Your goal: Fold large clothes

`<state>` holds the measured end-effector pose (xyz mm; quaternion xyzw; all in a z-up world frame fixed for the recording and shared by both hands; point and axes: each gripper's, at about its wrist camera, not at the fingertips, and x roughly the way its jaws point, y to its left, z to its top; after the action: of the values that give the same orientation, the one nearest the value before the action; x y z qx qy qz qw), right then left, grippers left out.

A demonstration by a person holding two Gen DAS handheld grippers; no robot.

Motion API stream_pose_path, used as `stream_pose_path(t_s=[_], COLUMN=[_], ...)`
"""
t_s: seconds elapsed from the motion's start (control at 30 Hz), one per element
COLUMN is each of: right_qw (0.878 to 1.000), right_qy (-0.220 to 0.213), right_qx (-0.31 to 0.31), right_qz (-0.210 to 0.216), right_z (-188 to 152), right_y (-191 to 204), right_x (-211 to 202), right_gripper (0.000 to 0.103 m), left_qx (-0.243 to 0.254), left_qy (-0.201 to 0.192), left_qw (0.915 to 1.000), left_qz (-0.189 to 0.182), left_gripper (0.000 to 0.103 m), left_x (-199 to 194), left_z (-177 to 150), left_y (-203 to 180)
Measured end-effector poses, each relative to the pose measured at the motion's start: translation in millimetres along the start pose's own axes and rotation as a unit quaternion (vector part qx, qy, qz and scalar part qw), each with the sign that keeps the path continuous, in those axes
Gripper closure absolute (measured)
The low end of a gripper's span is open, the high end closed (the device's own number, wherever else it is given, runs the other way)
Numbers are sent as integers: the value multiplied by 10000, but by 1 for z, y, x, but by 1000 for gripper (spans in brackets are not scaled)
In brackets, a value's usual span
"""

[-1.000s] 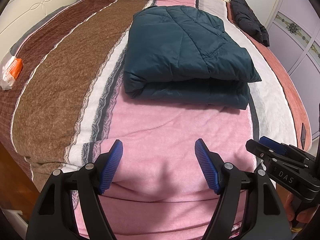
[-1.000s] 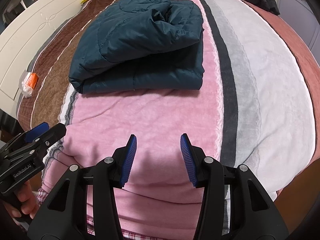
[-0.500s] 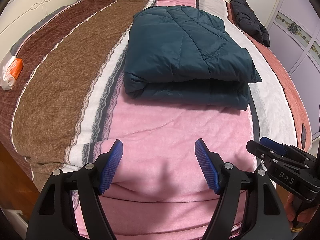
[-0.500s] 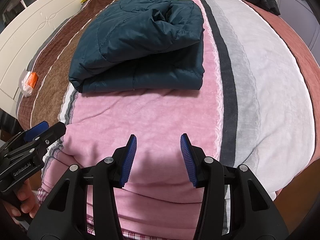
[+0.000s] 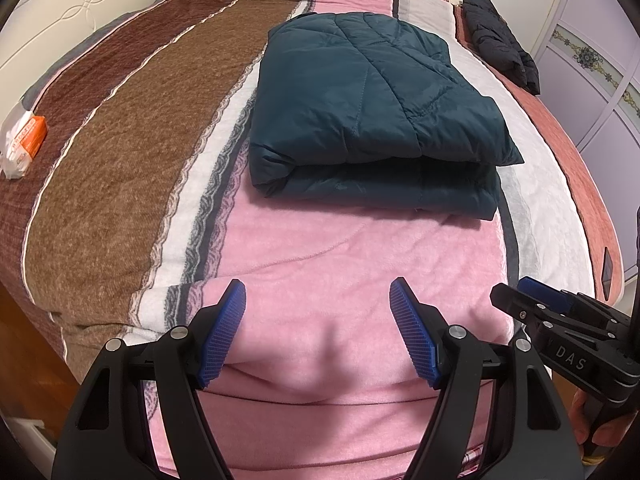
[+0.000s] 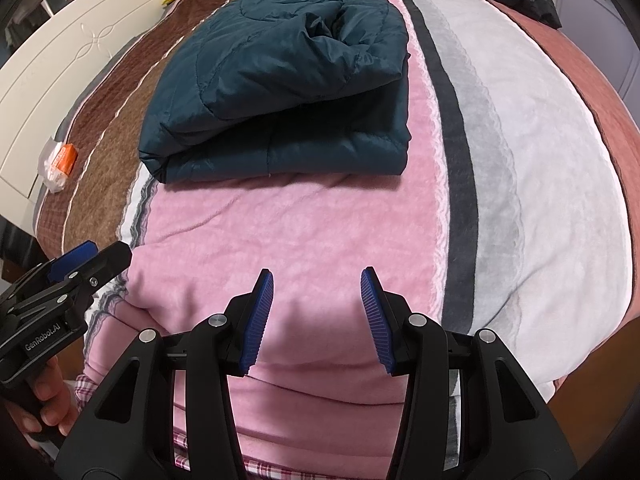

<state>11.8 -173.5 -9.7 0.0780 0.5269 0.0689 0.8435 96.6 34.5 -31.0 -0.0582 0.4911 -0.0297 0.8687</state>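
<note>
Hovering over the bed's near edge, both grippers stood empty with a folded teal quilted jacket (image 5: 372, 120) ahead of them.

Left wrist view: the left gripper (image 5: 318, 332) was spread wide with nothing between its blue pads (image 5: 222, 334); the jacket lay on the striped blanket (image 5: 120, 160), well apart from it, and looked puffy, light and slick, likely to spring open unless taken at the thick folded edge nearest the grippers. A dark garment (image 5: 500, 44) lay at the far right. Right wrist view: the right gripper (image 6: 316, 316) stood partly spread, pinching nothing; the jacket (image 6: 280, 92) sat up and to the left, its top layer rumpled.
</note>
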Motion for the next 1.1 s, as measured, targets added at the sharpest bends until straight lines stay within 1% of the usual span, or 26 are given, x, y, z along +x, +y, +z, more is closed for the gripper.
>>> stream_pose_path(t_s=[0.63, 0.9, 1.1], right_qw=[10000, 10000, 10000], right_qy=[-5, 4, 4], right_qx=[-5, -5, -4], right_qz=[8, 18, 19], right_z=[-1, -1, -1], right_y=[1, 2, 2], right_x=[-1, -1, -1], right_gripper=[57, 57, 57], left_qx=[-3, -2, -1], left_qy=[-82, -94, -89], left_qw=[10000, 10000, 10000], left_qz=[-1, -8, 3], left_gripper=[32, 36, 37], left_x=[-6, -8, -7], left_z=[0, -1, -1], left_y=[2, 1, 1])
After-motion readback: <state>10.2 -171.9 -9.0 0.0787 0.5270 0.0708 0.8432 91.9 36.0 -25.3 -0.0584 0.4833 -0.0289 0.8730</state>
